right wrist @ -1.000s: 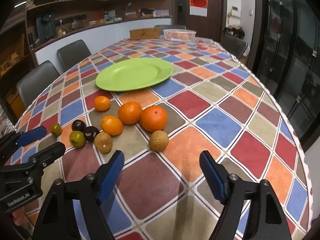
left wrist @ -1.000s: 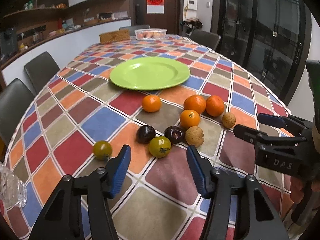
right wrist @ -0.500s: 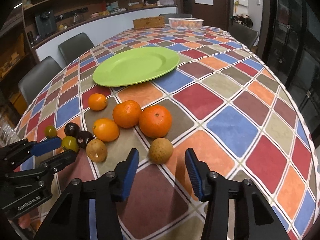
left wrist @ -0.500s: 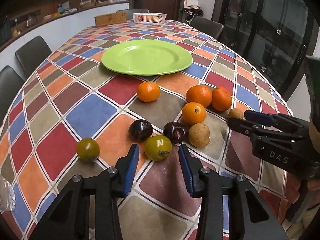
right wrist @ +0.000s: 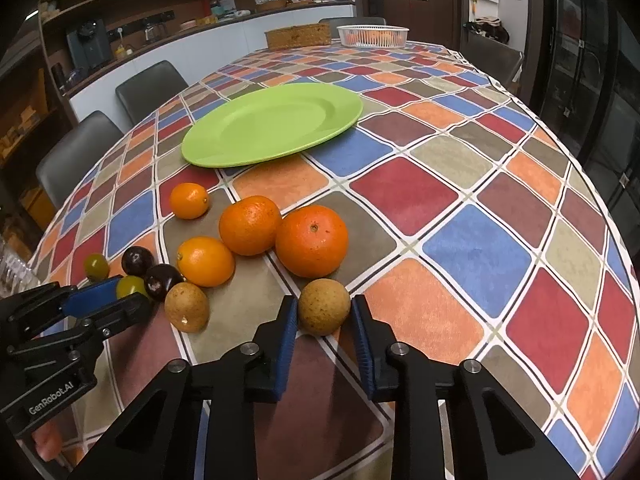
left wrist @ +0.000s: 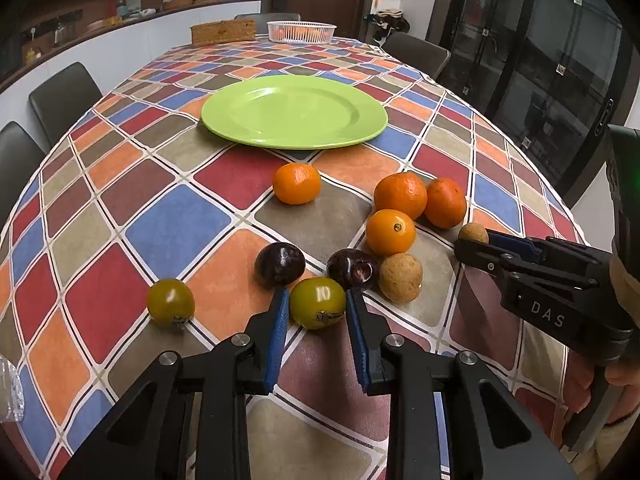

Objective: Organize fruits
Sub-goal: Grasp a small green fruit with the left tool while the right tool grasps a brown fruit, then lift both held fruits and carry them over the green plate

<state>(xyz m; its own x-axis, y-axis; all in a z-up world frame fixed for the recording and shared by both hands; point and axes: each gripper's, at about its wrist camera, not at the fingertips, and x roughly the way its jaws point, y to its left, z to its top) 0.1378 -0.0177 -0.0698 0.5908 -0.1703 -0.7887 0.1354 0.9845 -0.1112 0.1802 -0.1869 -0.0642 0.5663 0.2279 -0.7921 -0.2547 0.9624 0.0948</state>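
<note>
On the chequered tablecloth lies a green tomato [left wrist: 317, 307], and my left gripper [left wrist: 317, 303] is closing on it, blue pads pressed to both its sides. A round brown fruit [right wrist: 324, 312] sits between the closing jaws of my right gripper [right wrist: 324, 309], pads touching it left and right. Close by lie two dark plums [left wrist: 280, 264], a second brown fruit [left wrist: 400, 278], a second green tomato [left wrist: 170, 303] and several oranges [right wrist: 311, 241]. The bare green plate [left wrist: 294, 112] stands beyond them. Each gripper shows in the other's view at the side.
A white basket [left wrist: 301, 31] and a wicker box [left wrist: 223, 31] stand at the table's far end. Grey chairs [left wrist: 64, 96] line the left side, another the far right. A clear plastic thing [left wrist: 8, 388] sits at the near left edge. Glass doors run along the right.
Both grippers came forward and down to the fruit and their jaws narrowed from wide open onto the green tomato and the brown fruit.
</note>
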